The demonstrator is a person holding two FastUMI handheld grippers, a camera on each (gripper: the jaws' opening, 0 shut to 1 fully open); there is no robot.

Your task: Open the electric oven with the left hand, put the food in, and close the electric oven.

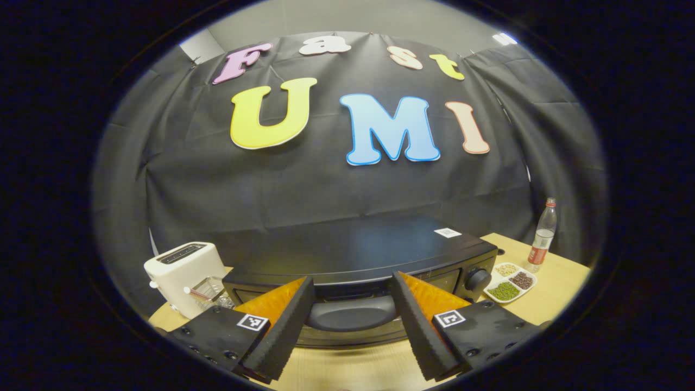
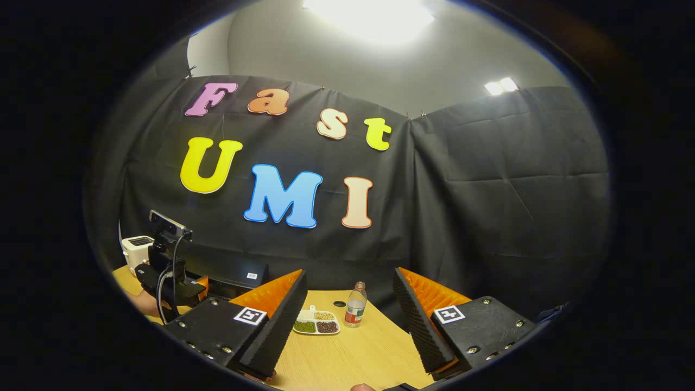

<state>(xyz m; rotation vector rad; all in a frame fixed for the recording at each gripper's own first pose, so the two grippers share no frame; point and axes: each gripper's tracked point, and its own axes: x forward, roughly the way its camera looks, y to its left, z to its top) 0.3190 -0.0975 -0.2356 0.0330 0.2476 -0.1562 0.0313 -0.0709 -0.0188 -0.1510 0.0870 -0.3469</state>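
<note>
The table (image 1: 548, 293) carries everything, and the electric oven (image 1: 358, 255) is its biggest load, a wide dark box standing at the table's back edge against the booth wall; its long axis runs side to side across the left gripper view, and its door faces out toward the left gripper (image 1: 353, 320). The oven looks heavy and rigid, unlikely to slide under a pull; the door is shut, probably hinged low, and the best hold seems to be the dark oval handle (image 1: 353, 315) across the door's front, which lies level and parallel to the oven's long axis. The left gripper's fingers stand wide apart with that handle between them, clamped on nothing; whether they touch it I cannot tell. Left of the oven sits a cream toaster (image 1: 184, 274); right of the oven a control knob (image 1: 478, 278), then a divided dish of beans (image 1: 513, 282), then a plastic bottle (image 1: 543, 233). The right gripper (image 2: 350, 320) hovers well right of the oven, fingers apart and empty.
</note>
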